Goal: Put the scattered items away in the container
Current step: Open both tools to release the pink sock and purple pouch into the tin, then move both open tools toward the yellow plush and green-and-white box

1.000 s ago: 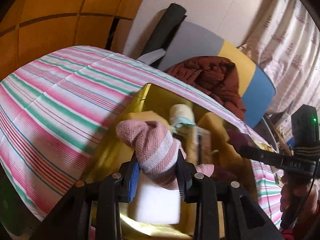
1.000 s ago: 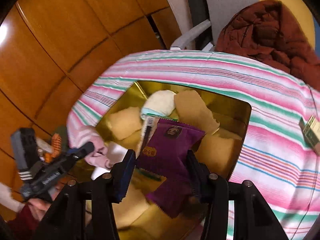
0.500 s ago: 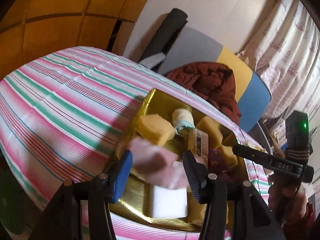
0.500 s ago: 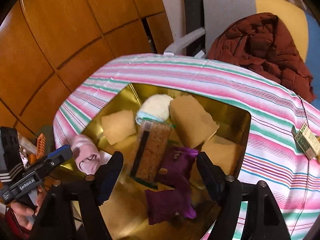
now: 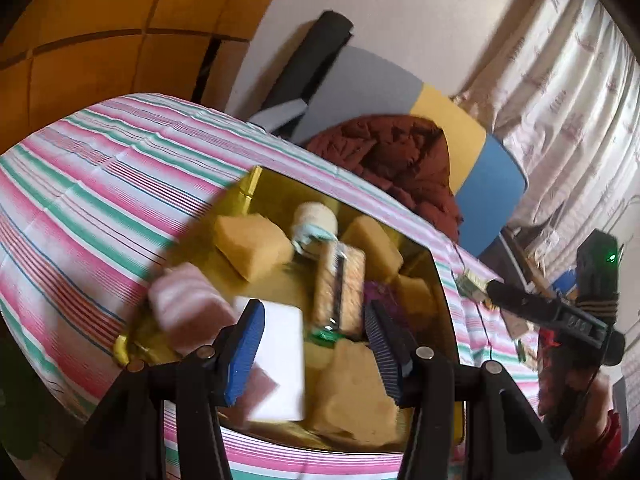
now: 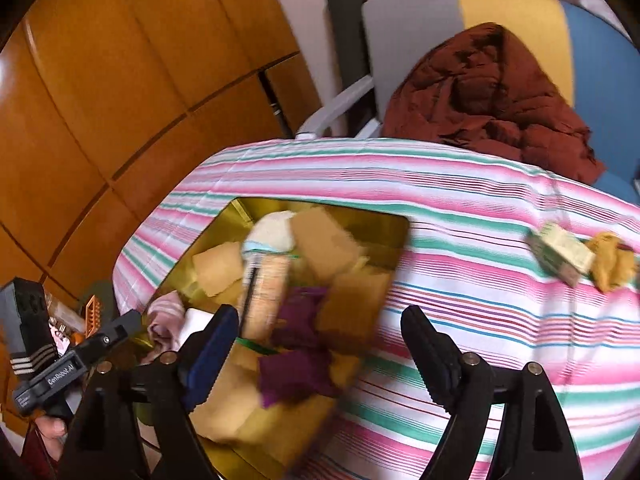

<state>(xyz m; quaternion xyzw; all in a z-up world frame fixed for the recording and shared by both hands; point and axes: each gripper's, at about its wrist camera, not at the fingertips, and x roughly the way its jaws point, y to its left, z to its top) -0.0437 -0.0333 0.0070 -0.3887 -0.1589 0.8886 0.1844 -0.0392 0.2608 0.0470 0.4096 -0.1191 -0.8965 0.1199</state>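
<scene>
The gold tray (image 5: 248,184) on the striped tablecloth holds yellow sponges, a cracker pack (image 5: 340,292), a white block (image 5: 280,360) and a rolled sock. The pink striped sock (image 5: 188,304) lies at the tray's left edge, free of my left gripper (image 5: 316,320), which hangs open above the tray. In the right wrist view the purple packet (image 6: 296,344) lies inside the tray (image 6: 240,208). My right gripper (image 6: 320,340) is above it, its jaws opening with nothing pressed between them. A small green-and-white box (image 6: 560,256) and a crumpled yellow item (image 6: 612,264) lie on the cloth to the right.
A chair (image 6: 420,40) with a dark red jacket (image 6: 492,92) stands behind the table. Wooden panelling (image 6: 120,100) runs along the left. A curtain (image 5: 560,100) hangs at the right. Bare striped cloth (image 5: 100,200) spreads left of the tray.
The left gripper opened and the pink sock dropped to the tray's left edge. The right gripper opened and the purple packet fell into the tray. Both grippers drew back and rose.
</scene>
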